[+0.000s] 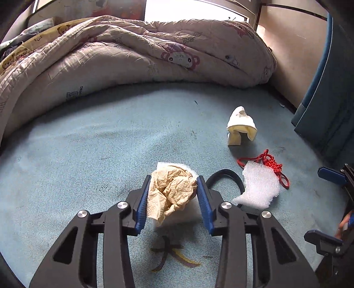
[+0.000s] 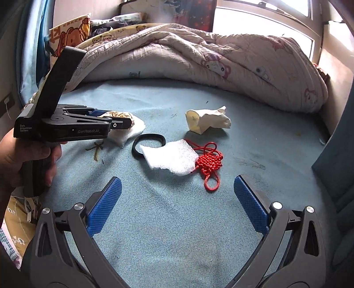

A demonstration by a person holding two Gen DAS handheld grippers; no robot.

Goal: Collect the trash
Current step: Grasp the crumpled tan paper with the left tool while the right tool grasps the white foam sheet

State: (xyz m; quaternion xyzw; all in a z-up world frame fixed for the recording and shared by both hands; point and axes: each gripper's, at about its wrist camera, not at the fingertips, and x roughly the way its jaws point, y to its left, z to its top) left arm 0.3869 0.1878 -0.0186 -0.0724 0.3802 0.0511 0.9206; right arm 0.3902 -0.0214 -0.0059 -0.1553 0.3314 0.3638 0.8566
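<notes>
Tissue [image 1: 171, 190], a crumpled tan wad on a white foam scrap, sits squarely between the left tool's [image 1: 173, 195] half-closed pads, which touch its sides, so this hand is nearest. Right of the tissue lie a black band [image 2: 148, 144], foam [image 2: 171, 158] and a red knot [image 2: 208, 164]; the right tool [image 2: 177, 203] hangs wide open and empty above the blue bed [image 2: 177, 232], a quilt [image 2: 199, 66] heaped beyond.

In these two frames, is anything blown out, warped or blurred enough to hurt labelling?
Left wrist view: the window is blown out white, and fisheye bends the quilt into an arc. Right wrist view: the window glares as well, the corners go dark, and the foam sheet stays sharp.
</notes>
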